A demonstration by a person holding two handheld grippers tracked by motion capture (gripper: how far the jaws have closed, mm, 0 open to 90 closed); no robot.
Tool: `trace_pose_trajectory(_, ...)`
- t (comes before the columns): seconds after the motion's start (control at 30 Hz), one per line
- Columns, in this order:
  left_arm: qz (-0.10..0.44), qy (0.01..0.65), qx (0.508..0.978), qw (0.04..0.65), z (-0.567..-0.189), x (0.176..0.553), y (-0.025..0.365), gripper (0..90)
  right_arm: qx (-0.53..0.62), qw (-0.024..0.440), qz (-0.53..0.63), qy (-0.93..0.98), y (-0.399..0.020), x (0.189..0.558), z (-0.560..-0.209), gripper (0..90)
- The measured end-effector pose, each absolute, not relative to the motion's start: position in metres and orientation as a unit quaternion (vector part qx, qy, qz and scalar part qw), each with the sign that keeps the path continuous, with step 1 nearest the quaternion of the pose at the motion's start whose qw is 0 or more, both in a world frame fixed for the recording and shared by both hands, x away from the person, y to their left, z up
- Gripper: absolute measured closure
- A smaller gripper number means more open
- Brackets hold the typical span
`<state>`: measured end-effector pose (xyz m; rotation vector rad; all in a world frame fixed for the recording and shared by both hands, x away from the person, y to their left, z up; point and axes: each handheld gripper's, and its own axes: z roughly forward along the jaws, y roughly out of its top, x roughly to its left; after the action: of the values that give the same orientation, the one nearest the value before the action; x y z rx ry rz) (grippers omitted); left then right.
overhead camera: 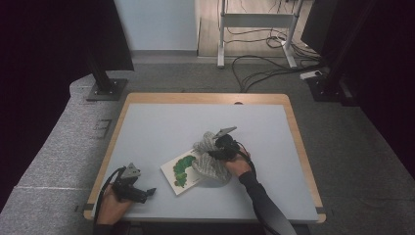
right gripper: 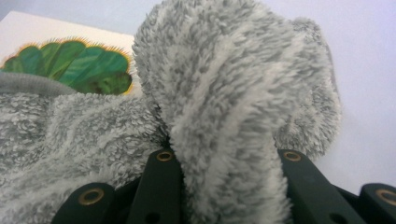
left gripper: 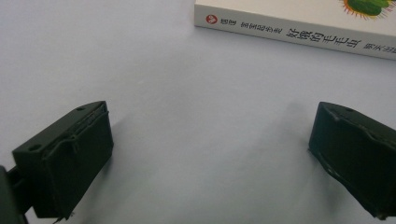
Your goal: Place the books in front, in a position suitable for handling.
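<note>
- On a pale grey table [overhead camera: 161, 127] with a wooden rim, a person works with a hand-held gripper in each hand.
- Near the middle of the table lies a white picture book [overhead camera: 182, 172] with a green caterpillar on its cover; its spine, with printed characters, shows in the left gripper view [left gripper: 299, 33].
- A fluffy grey sock [overhead camera: 211, 161] lies partly draped over the book's right side, the rest resting on the table beside it.
- The right gripper [overhead camera: 221, 147] has its jaws clamped on a thick fold of the sock [right gripper: 229, 140], which bulges up between them in the right gripper view.
- The left gripper [overhead camera: 147, 192] rests low near the table's front left edge, jaws wide apart with nothing between them, pointing towards the book and well short of it.
- The step in hand looks like pulling or lifting the sock off the book.
- Next, the right hand would likely need to raise the sock clear without dragging the book; the free left gripper could steady the book.
</note>
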<state>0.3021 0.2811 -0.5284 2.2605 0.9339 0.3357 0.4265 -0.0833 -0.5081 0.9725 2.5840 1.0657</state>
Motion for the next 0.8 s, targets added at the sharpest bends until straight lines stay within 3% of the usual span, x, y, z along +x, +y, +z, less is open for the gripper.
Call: trace_pose_trajectory(0.8,0.128,0.356,0.865,0.329,-0.528,0.302,0.281,0.0,0.319,0.09,0.359,0.872,-0.069,0.438,-0.507,70.9)
